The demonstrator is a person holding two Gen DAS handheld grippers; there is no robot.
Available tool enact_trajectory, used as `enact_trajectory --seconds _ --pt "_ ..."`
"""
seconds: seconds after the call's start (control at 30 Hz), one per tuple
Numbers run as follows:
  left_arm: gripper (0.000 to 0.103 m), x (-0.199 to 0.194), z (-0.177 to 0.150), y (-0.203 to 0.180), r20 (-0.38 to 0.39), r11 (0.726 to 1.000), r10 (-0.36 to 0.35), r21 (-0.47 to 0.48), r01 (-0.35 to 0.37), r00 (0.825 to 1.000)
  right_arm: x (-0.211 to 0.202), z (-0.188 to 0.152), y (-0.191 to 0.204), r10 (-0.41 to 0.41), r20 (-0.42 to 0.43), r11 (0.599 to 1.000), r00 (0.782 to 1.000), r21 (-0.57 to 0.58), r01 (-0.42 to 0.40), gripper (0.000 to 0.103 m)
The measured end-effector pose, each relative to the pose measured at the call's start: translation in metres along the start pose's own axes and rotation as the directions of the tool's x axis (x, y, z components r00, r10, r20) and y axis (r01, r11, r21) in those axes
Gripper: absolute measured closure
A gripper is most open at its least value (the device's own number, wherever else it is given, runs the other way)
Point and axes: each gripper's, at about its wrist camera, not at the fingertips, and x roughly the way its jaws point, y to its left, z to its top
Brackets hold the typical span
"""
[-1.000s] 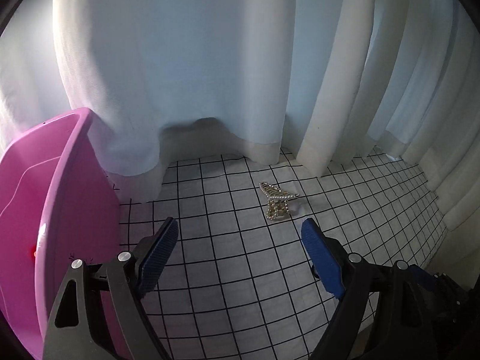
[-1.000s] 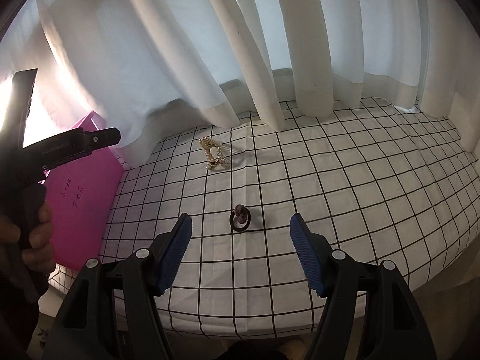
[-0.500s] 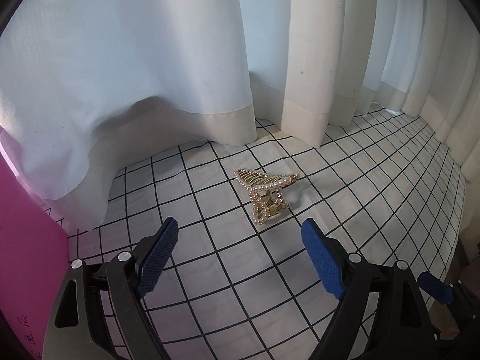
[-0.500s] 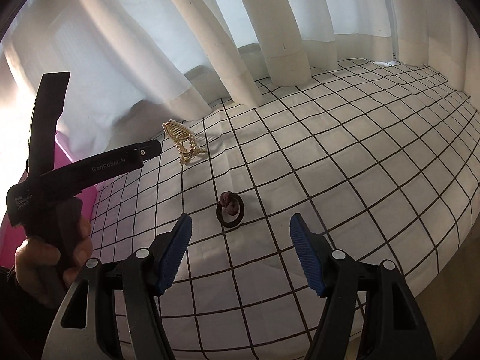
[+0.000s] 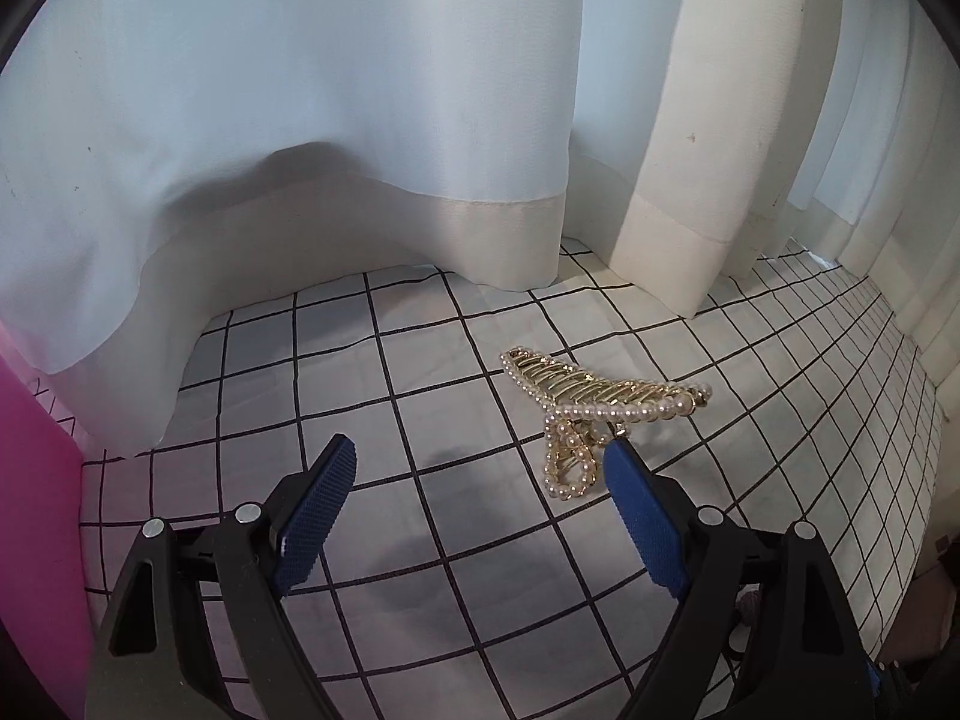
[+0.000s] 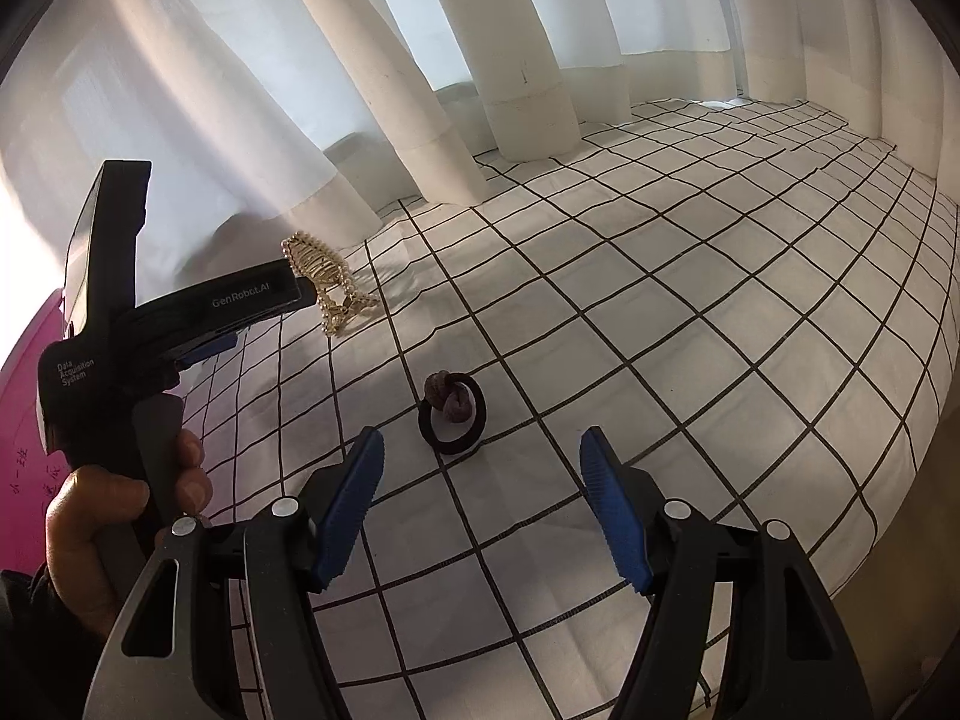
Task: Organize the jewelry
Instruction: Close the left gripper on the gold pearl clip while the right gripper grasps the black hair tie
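A gold hair claw set with pearls (image 5: 600,405) lies on the checked tablecloth (image 5: 420,540). My left gripper (image 5: 477,450) stands open low over the cloth. The claw's looped end sits just ahead of its right fingertip (image 5: 618,468), with nothing between the pads. In the right wrist view a black hair tie with a brown knot (image 6: 453,414) lies just ahead of my open right gripper (image 6: 480,441), slightly left of centre. That view also shows the claw (image 6: 327,282) farther back, with the left tool's black body (image 6: 240,306) and the hand (image 6: 114,510) holding it beside it.
A pink box (image 5: 30,510) stands at the left edge, also seen as the pink box (image 6: 24,396) in the right wrist view. White curtains (image 5: 360,120) hang down onto the back of the cloth. The table's edge (image 6: 900,462) curves round on the right.
Both grippers have sunk toward the cloth. The claw now looms large by the left gripper's right finger, and the pink box has slid to the frame edge. The hair tie is nearer the right fingers.
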Motion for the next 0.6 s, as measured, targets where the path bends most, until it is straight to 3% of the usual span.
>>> enact_trajectory --seconds 0.6 --pt "0.020 0.017 0.003 0.005 -0.021 0.999 -0.022 -0.039 0.021 1.000 0.012 0.009 0.001 -0.032 0.019 0.999 0.999 -0.007 0.032 0.038"
